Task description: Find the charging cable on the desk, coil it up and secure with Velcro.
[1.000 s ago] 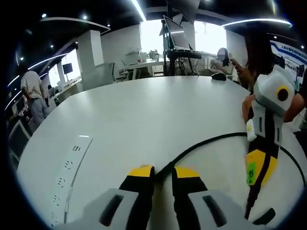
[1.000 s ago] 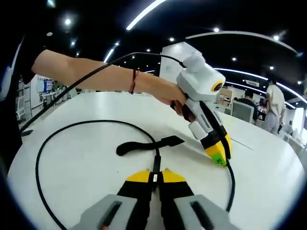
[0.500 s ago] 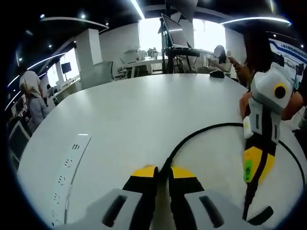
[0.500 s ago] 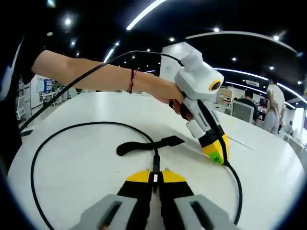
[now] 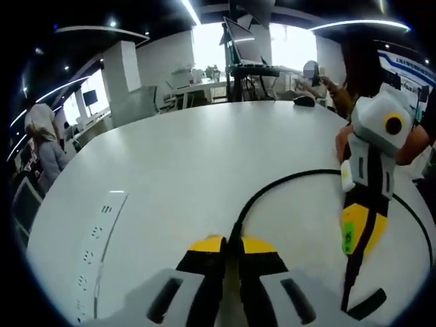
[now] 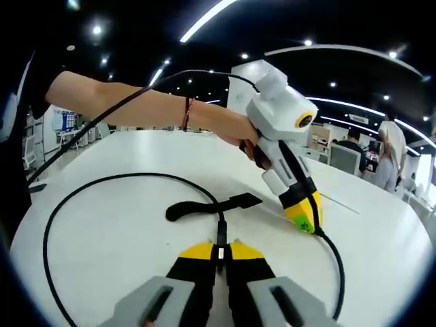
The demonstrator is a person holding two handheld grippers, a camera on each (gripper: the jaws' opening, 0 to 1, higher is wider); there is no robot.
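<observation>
Your left gripper [image 5: 230, 243] has its yellow-tipped jaws pressed together on the black charging cable [image 5: 286, 182], which leaves the tips and curves away across the white desk [image 5: 191, 157] toward your right gripper [image 5: 359, 235], seen at the right of the left gripper view pointing down at the desk with your hand [image 5: 342, 142] behind it. In the right gripper view, your right gripper [image 6: 219, 248] is likewise clamped on the cable [image 6: 102, 180], pinching it close to its connector end, which sticks up just beyond the tips. From there the cable sweeps out in one wide open loop to the left over the desk [image 6: 122, 231] and comes round again; a second stretch bends along the right side and runs up into the tips of your left gripper [image 6: 308, 221], which slants down to the desk surface with your hand [image 6: 248, 133] wrapped round its body. The black Velcro strap [image 6: 204, 205] lies flat on the desk just beyond your right gripper's tips, inside the sweep of the loop, stretched out sideways and attached near the connector end. A white power strip [image 5: 95, 248] is set into the desk at the left of the left gripper view. People [image 5: 41, 136] stand in the background of the office.
</observation>
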